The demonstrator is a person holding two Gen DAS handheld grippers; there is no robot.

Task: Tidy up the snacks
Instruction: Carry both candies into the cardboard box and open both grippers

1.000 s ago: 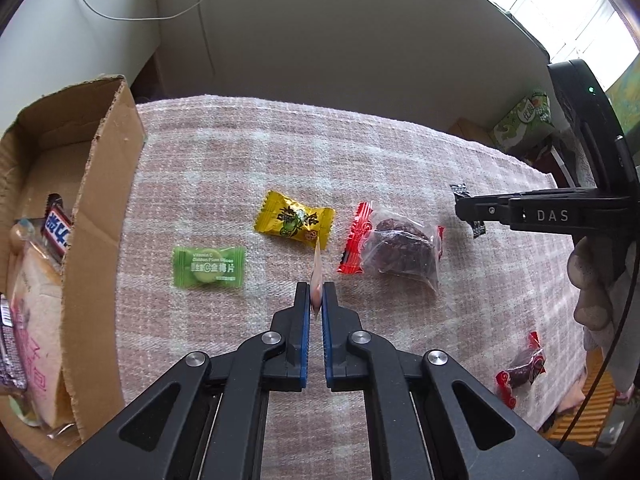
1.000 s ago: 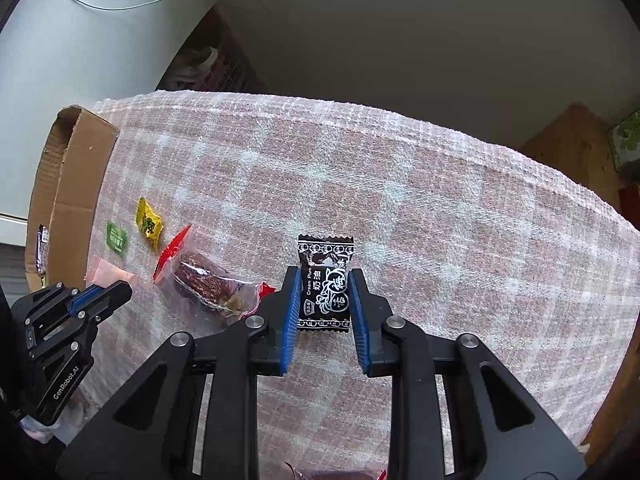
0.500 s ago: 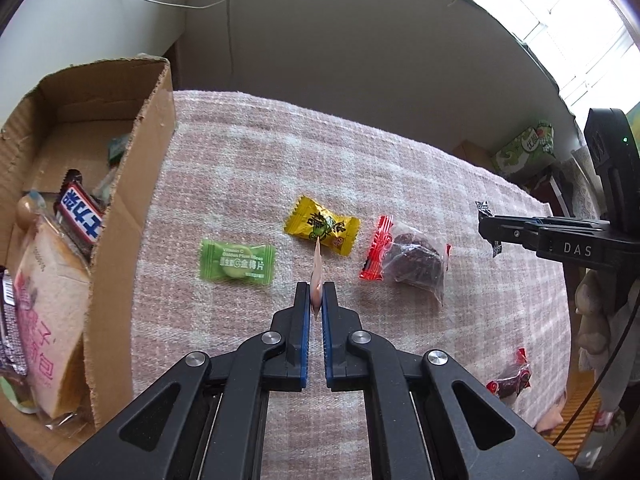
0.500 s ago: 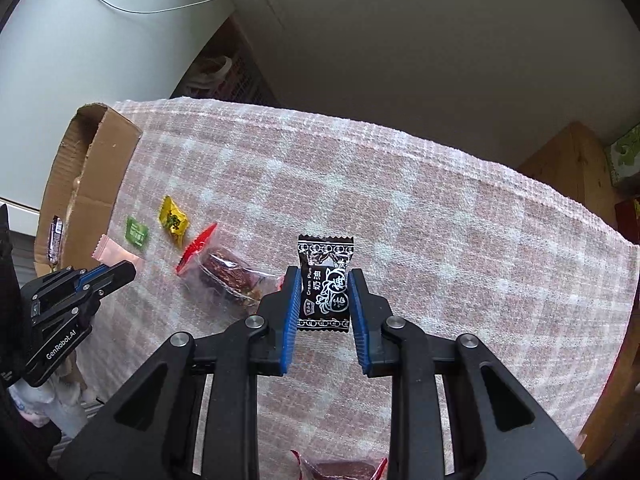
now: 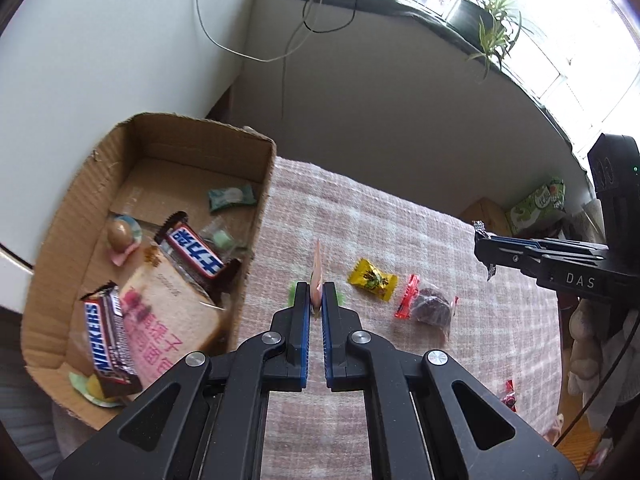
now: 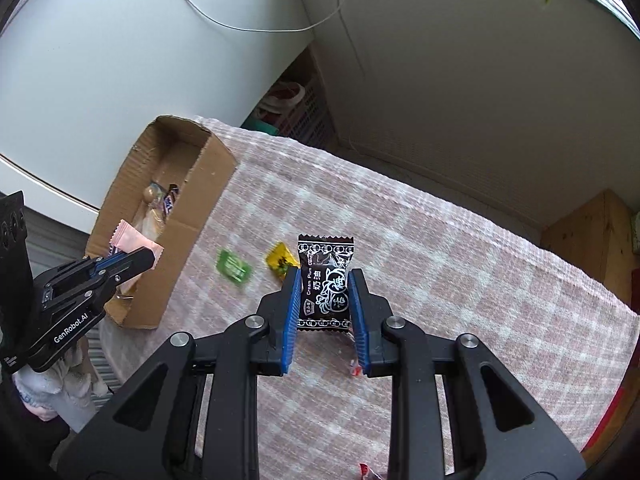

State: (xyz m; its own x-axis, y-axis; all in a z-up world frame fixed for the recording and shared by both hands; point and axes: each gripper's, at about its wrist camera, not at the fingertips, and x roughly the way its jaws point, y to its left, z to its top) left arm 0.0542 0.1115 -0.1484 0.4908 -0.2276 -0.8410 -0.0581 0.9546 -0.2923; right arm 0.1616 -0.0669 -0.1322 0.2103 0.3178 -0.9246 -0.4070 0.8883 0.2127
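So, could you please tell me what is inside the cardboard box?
The cardboard box holds two Snickers bars, packaged bread and small wrapped sweets. Whatever lies beneath the bread and bars is covered.

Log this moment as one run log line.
left gripper: shut on pink packet | right gripper: shut on black candy | cardboard box: holds snacks

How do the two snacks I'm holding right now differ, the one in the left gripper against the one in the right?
The pink packet in the left gripper is plain and unprinted; the black candy in the right gripper carries white print. The pink packet is pinched near one end and mostly sticks out past the tips; the black candy is clamped across its middle. Both are held above the checked cloth.
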